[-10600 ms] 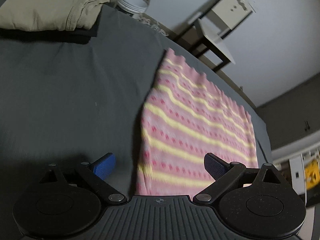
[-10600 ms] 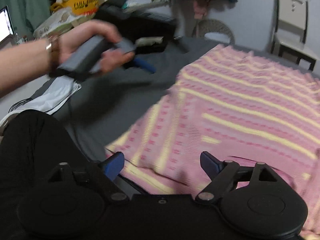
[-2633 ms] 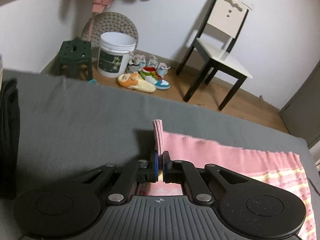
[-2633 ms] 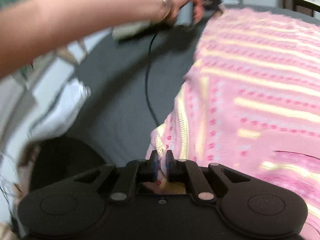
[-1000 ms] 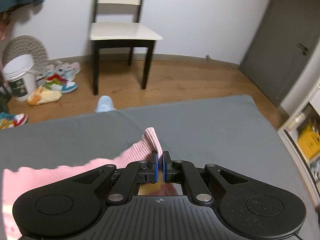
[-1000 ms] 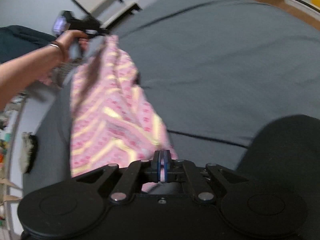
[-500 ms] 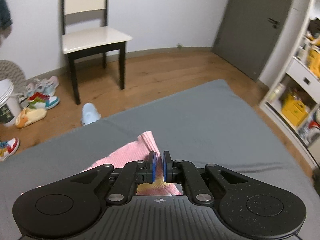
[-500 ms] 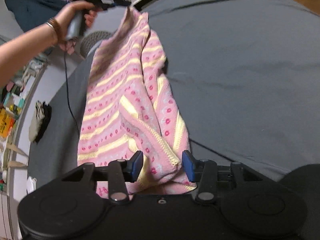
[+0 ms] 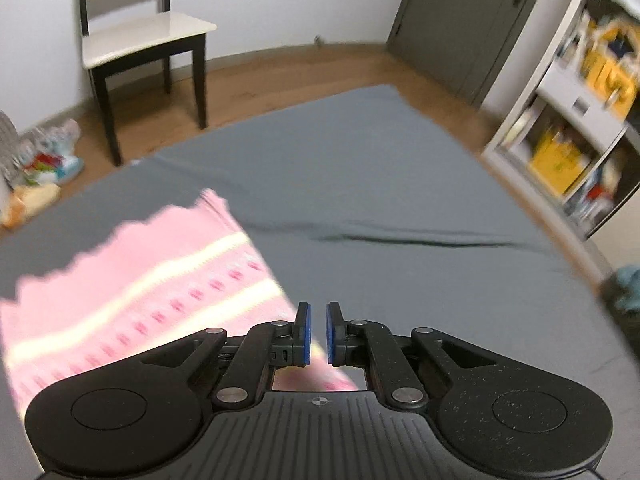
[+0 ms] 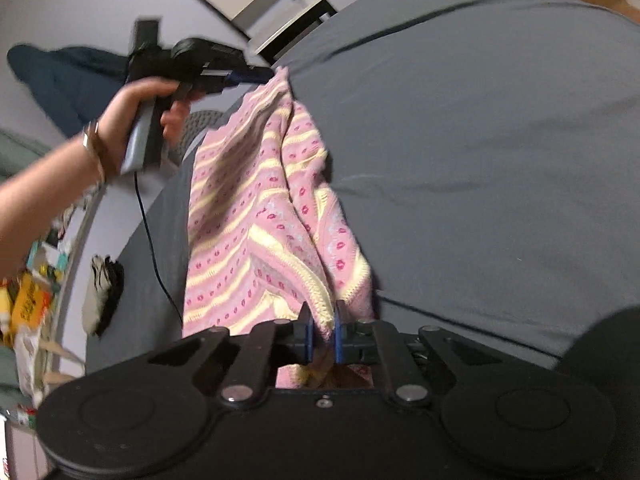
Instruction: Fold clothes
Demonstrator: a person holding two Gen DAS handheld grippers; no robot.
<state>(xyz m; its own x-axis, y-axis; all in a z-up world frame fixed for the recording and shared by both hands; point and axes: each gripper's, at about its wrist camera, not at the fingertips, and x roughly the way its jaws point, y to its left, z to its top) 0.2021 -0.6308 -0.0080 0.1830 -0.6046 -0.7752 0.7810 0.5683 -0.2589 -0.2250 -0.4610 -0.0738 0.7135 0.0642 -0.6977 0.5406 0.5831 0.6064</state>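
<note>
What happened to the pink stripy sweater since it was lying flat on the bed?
Both claws pinched edges of the pink sweater, lifted it off the grey bed and carried it over to fold it. Now the left claw has opened a little and the edge it held lies beside it. The right claw, open half a second ago, pinches a yellow-trimmed edge again. The chair hasn't moved.

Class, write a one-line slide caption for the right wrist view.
Right tool pinches the pink striped knit over the grey bed; a hand holds the left tool at its far corner.
</note>
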